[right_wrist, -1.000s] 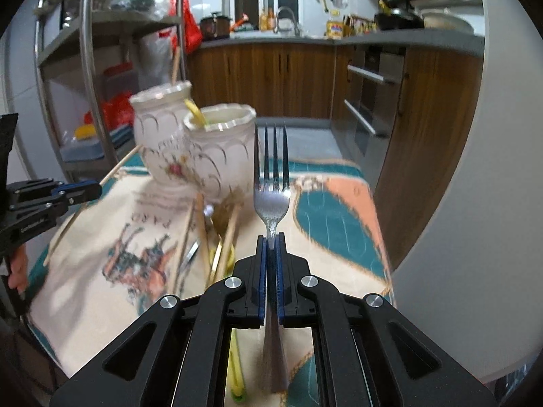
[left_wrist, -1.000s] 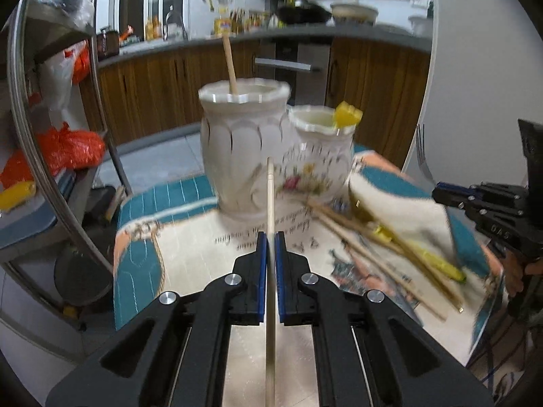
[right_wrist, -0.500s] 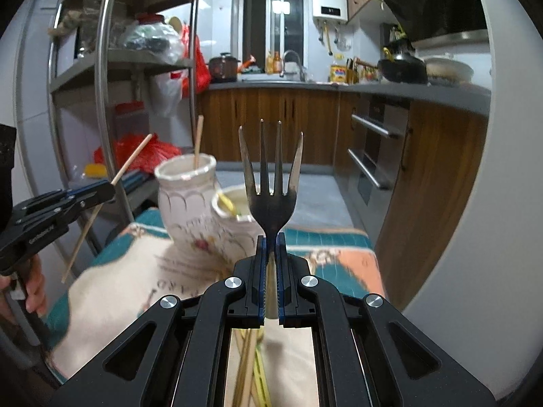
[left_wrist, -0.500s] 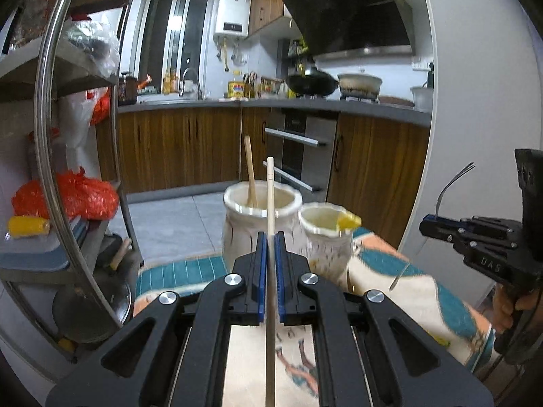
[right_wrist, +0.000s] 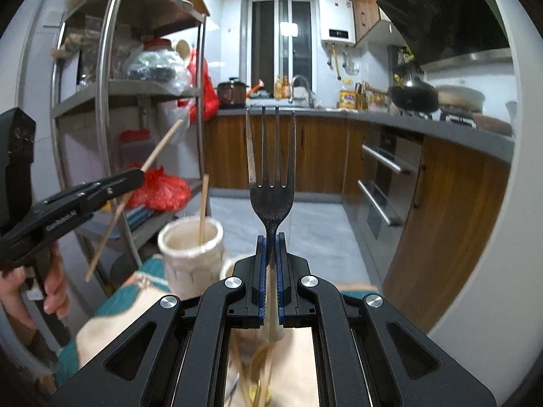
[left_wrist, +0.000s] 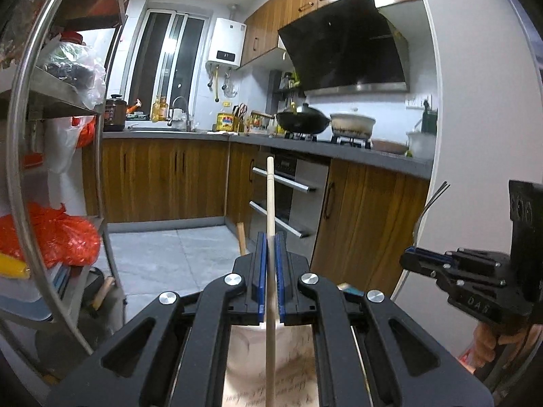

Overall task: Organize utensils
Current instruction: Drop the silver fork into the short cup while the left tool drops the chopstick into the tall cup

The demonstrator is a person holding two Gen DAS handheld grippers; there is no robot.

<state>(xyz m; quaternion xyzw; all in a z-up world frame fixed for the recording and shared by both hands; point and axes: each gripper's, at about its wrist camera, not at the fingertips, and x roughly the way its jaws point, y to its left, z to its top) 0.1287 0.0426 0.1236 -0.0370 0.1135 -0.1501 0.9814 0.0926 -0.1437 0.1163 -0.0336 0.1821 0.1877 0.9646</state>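
Note:
My left gripper [left_wrist: 270, 237] is shut on a wooden chopstick [left_wrist: 270, 196] that points forward over the kitchen floor. From the right wrist view, this left gripper [right_wrist: 137, 176] hangs at the left with the chopstick [right_wrist: 159, 151] slanting through it. My right gripper [right_wrist: 270, 237] is shut on the neck of a metal fork [right_wrist: 271, 186], tines up. A tall white jar [right_wrist: 190, 251] stands below and left of it, one chopstick [right_wrist: 203, 203] inside. The right gripper [left_wrist: 409, 259] and the fork's tines [left_wrist: 429, 203] also show at the right of the left wrist view.
A patterned cloth [right_wrist: 112, 305] covers the table, with loose chopsticks [right_wrist: 258, 366] on it under my right gripper. A steel shelf rack [right_wrist: 105, 108] with a red bag [right_wrist: 159, 190] stands to the left. Wooden cabinets and an oven [right_wrist: 383, 183] line the right. A hand [right_wrist: 54, 288] holds the left gripper.
Both grippers have risen and tipped upward, still holding the chopstick and the fork. The jars and table have dropped low in both views, almost out of the left one.

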